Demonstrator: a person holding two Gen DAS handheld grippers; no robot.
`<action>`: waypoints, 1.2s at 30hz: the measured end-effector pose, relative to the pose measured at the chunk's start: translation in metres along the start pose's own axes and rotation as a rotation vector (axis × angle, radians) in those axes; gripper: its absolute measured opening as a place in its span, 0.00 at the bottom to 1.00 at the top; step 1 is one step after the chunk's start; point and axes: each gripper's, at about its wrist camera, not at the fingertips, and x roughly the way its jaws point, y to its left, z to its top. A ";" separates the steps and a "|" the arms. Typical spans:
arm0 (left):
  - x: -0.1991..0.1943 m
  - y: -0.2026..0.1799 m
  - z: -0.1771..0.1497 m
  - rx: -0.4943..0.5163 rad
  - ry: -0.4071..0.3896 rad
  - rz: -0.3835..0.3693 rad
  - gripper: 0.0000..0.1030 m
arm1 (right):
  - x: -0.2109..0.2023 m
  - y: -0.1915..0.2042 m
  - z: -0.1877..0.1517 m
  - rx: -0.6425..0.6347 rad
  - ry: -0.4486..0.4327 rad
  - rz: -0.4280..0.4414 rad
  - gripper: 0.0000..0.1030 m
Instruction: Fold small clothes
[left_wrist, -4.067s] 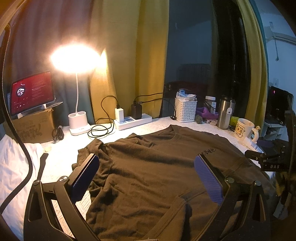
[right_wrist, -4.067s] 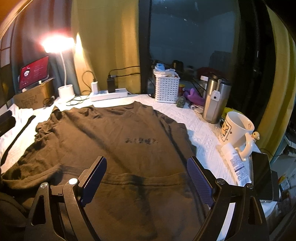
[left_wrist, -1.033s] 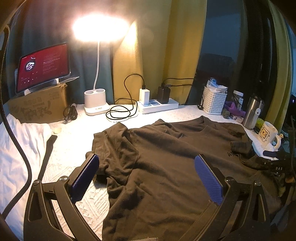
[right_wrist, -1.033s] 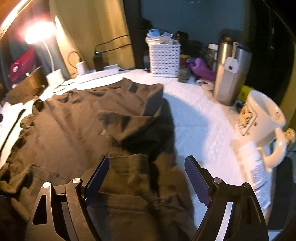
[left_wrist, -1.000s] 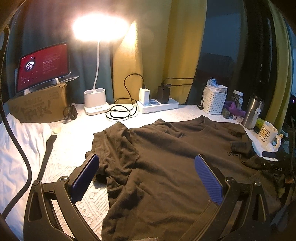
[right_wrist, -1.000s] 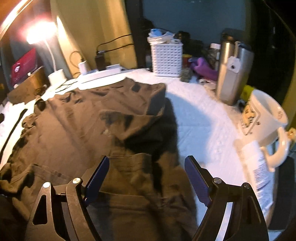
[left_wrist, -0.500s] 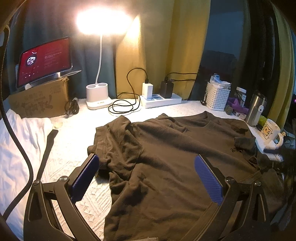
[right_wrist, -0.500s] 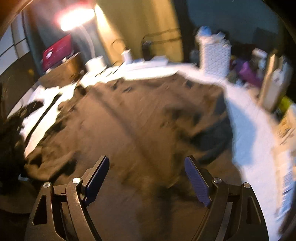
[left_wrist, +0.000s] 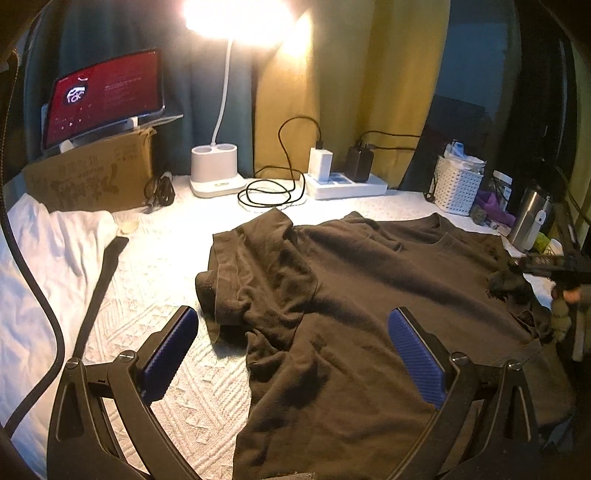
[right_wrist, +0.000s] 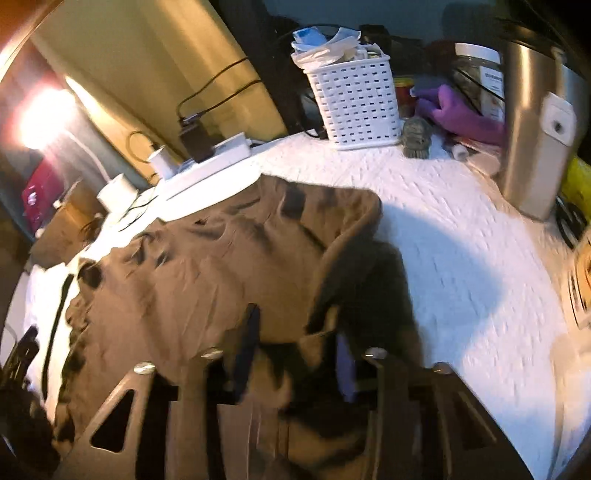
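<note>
Right gripper (right_wrist: 295, 350) is pinching a bunched fold of the brown t-shirt (right_wrist: 207, 273) between its 2 narrowed fingers, frame blurred. Left gripper (left_wrist: 293, 354) is hanging wide apart, holding nothing, just above the shirt's near hem. Shirt is lying spread ahead of both on the white cover (left_wrist: 155, 280), lamp (left_wrist: 216, 173) and basket (left_wrist: 458, 188) beyond.

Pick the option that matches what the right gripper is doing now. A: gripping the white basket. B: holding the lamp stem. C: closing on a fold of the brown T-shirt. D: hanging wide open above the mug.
C: the right gripper has its jaws drawn close together with bunched brown T-shirt cloth between them.
</note>
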 end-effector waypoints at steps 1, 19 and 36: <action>0.000 0.000 0.000 0.000 0.002 0.000 0.99 | 0.009 0.002 0.008 0.007 0.002 -0.011 0.29; 0.005 0.011 0.002 -0.011 0.002 0.015 0.99 | -0.018 -0.010 0.024 -0.243 -0.082 -0.268 0.72; 0.009 -0.001 0.014 0.044 0.005 0.080 0.99 | 0.028 -0.018 0.020 -0.356 -0.008 -0.231 0.05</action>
